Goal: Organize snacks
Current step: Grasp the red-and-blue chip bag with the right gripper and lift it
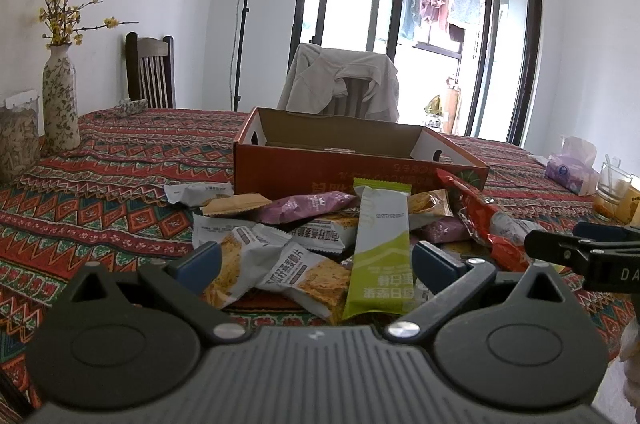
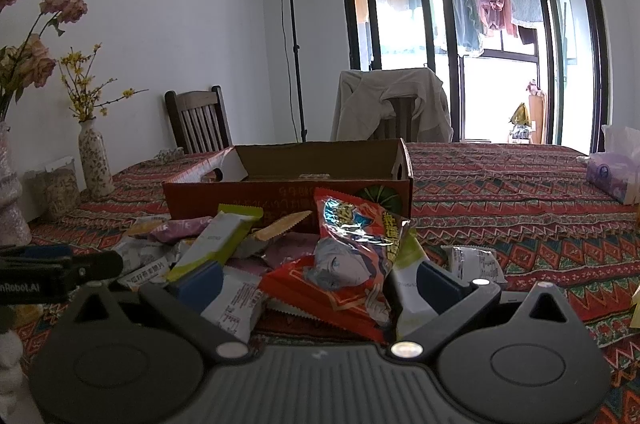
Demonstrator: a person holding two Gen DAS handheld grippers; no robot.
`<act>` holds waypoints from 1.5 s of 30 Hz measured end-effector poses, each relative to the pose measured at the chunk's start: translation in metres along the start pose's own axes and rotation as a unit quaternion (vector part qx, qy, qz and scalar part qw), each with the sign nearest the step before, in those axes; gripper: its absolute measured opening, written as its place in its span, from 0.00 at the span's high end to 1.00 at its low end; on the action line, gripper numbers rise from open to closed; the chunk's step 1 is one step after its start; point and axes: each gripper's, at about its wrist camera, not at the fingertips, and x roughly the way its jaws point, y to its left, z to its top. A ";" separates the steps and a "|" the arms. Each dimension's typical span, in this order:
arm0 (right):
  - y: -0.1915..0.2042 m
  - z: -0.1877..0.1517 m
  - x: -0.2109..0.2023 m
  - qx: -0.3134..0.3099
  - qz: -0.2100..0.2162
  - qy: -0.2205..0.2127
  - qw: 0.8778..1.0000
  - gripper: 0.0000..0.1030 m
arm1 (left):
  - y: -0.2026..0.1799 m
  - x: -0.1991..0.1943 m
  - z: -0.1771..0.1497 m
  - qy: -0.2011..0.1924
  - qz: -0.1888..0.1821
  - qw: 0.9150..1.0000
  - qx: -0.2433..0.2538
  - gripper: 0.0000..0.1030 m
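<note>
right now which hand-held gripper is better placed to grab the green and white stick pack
Left. The green and white stick pack lies just inside the open left hand-held gripper; the right hand-held gripper brackets the red snack bag instead.

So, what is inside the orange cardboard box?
The orange cardboard box shows only bare brown inner walls, no snacks. Its floor is hidden by the front wall. The snack pile lies before it.

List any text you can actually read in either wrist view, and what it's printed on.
"nRobot.AI": on the left tool, cut off at the frame edge.
"DA": on the right tool, cut off.
"5": on the cardboard box, upside down; other print illegible.
Green stick packet: inverted characters and date code, too blurred.
Remaining snack wrappers: unreadable.
</note>
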 end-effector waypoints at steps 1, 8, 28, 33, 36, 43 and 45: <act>-0.001 0.001 0.001 0.001 -0.001 0.000 1.000 0.00 | 0.001 0.000 0.000 0.000 0.001 1.000 -0.001 0.00; -0.010 0.016 0.017 0.015 -0.012 0.013 1.000 0.00 | 0.007 0.003 0.004 0.000 0.017 1.000 -0.006 0.00; -0.030 0.013 0.085 0.062 -0.019 0.065 0.996 0.51 | 0.031 0.018 0.004 0.030 0.058 0.998 -0.024 0.00; -0.022 0.010 0.065 0.037 -0.031 0.025 0.999 0.53 | 0.038 0.031 0.002 0.046 0.076 0.996 -0.025 0.00; -0.019 0.011 0.052 0.027 -0.038 0.003 0.999 0.53 | 0.044 0.042 0.003 0.057 0.088 0.994 -0.033 0.00; -0.016 0.007 0.040 0.021 -0.033 -0.006 0.999 0.53 | 0.045 0.065 0.006 0.074 0.085 0.993 -0.037 0.29; -0.016 0.006 0.039 0.020 -0.030 -0.004 0.999 0.53 | 0.046 0.067 0.005 0.081 0.067 0.993 -0.045 0.45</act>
